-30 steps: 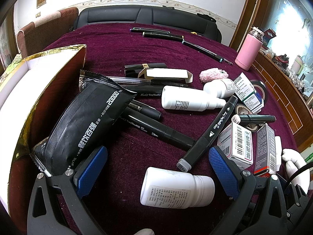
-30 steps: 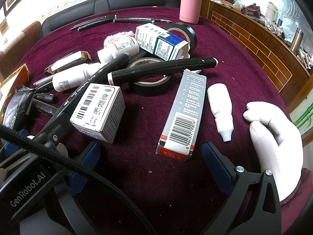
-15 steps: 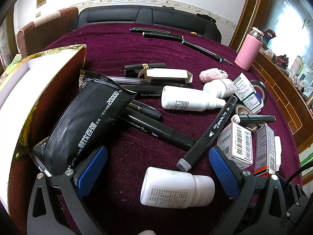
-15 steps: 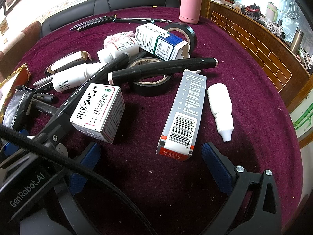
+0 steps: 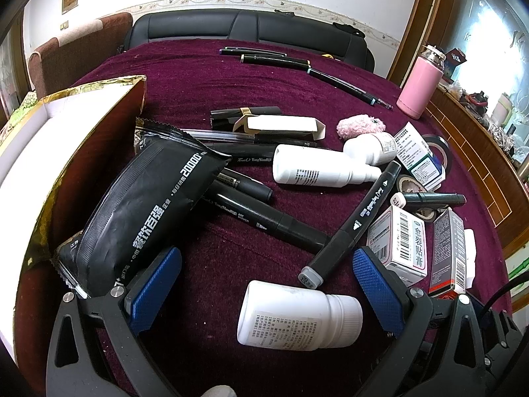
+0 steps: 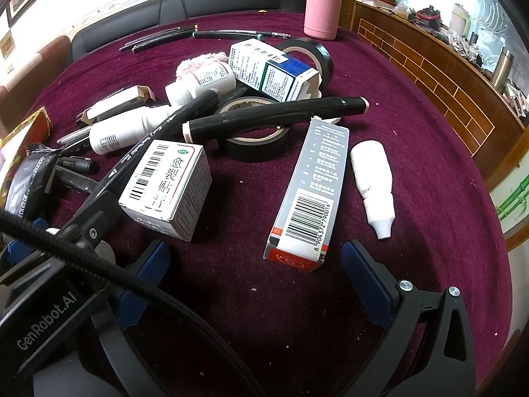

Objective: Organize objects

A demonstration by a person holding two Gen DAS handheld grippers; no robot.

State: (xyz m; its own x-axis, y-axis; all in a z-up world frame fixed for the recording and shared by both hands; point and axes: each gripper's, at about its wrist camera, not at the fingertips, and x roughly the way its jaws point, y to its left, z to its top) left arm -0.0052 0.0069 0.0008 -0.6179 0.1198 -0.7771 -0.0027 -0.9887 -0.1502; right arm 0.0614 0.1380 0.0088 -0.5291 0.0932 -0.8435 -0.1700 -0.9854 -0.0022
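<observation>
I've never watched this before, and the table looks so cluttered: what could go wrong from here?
The white pill bottle lies on its side between the left gripper's open jaws; being round, it may roll away. The grey-capped art marker rests right beside it and could get nudged. The black tape roll carries a marker that might slide off.

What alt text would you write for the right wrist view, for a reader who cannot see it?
The open right gripper, its blue-padded jaws empty, hovers over a maroon velvet tablecloth cluttered with items. Nearest lie a long grey barcoded carton, a small white plastic squeeze bottle and a white cube-shaped medicine box; black tape rolls, markers and a pink steel flask sit behind.
</observation>
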